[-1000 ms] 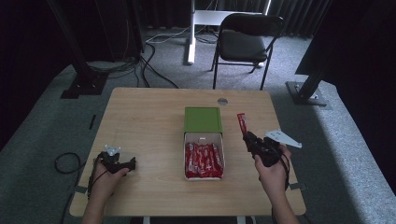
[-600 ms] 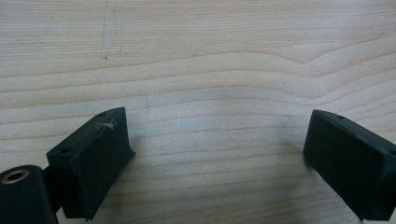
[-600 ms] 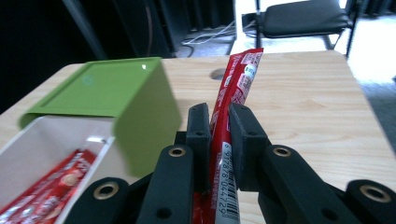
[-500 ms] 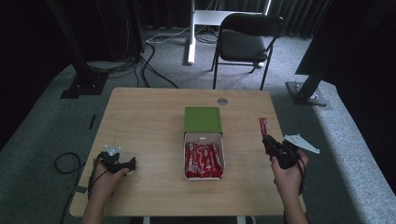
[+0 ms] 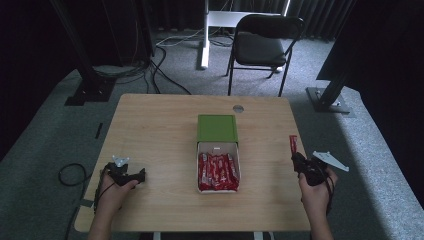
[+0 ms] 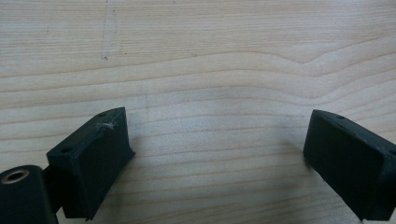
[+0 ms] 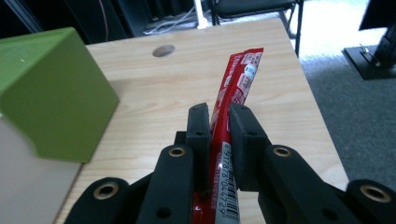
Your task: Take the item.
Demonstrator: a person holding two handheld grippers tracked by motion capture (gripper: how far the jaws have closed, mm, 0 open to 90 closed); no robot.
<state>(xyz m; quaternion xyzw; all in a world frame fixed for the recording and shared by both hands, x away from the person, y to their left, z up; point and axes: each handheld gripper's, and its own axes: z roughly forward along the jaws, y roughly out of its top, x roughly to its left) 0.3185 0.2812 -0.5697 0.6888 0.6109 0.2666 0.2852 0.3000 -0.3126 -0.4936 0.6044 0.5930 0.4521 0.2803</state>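
Red foil is what your right gripper (image 7: 218, 122) has clenched: a long, narrow red snack stick (image 7: 236, 88) in a glossy wrapper, pinched low near its barcode end, with most of its length projecting past the jaws toward the far edge of the pale wooden counter (image 5: 150, 125). Because the grip sits near one end, expect the free end to sag or swing; a quick wrist turn could let the slick wrapper slide between the pads, and the stick would drop close to the counter's right edge, where it may go over onto the carpet. Squeezing harder risks crushing the contents. The white open box (image 5: 218, 147) with its hinged green lid (image 5: 217, 128) lies at the counter's centre, well apart from the held stick, and is packed with red sticks (image 5: 218, 171). The left gripper (image 5: 128, 175) rests near the front left corner of the counter. The high view gives you the whole layout: box, both hands, and the held stick (image 5: 293, 144) near the right edge. The right gripper view adds the contact itself, both pads flat on the wrapper, and the green lid beside it. The left gripper view confirms what the high view cannot: its jaws stand released, wide apart, with bare wood between them.
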